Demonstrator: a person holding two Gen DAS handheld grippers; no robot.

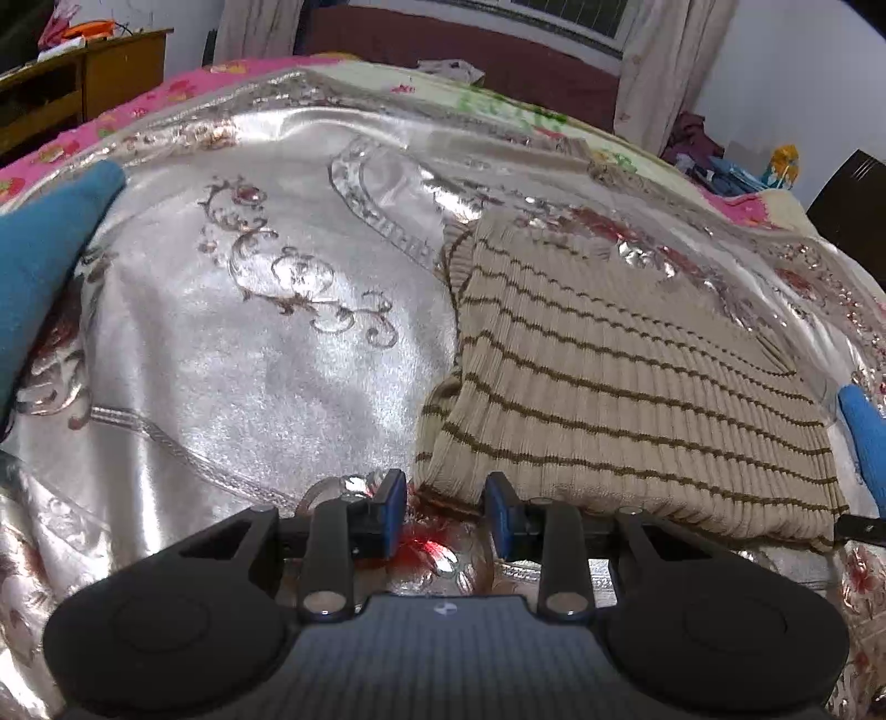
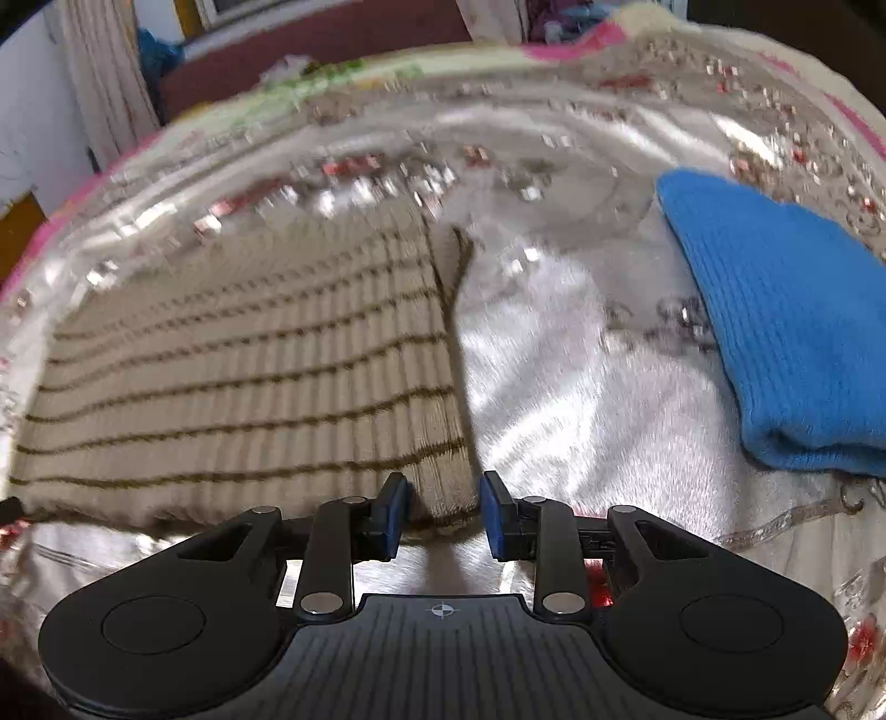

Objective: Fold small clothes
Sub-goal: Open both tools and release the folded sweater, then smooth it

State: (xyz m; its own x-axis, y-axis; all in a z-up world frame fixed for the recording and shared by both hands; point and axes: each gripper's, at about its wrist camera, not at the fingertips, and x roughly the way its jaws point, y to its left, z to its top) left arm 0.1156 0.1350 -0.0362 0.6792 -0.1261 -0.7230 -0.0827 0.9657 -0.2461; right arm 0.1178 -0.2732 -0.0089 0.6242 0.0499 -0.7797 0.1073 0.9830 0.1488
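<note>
A beige knit garment with thin brown stripes (image 1: 609,376) lies folded flat on a shiny silver bedspread (image 1: 249,332). My left gripper (image 1: 446,512) is open and empty, its blue pads at the garment's near left corner. My right gripper (image 2: 443,512) is open and empty, its pads either side of the garment's near right corner (image 2: 448,487); the garment (image 2: 249,387) fills the left of that view, which is blurred. A folded blue knit garment (image 2: 786,343) lies to the right; a blue piece also shows at the left edge of the left wrist view (image 1: 50,260).
The silver bedspread lies over a pink floral blanket (image 1: 166,94). A wooden desk (image 1: 83,83) stands at the back left, curtains (image 1: 659,66) and a dark red headboard (image 1: 443,50) behind the bed. Clutter (image 1: 720,155) lies at the back right.
</note>
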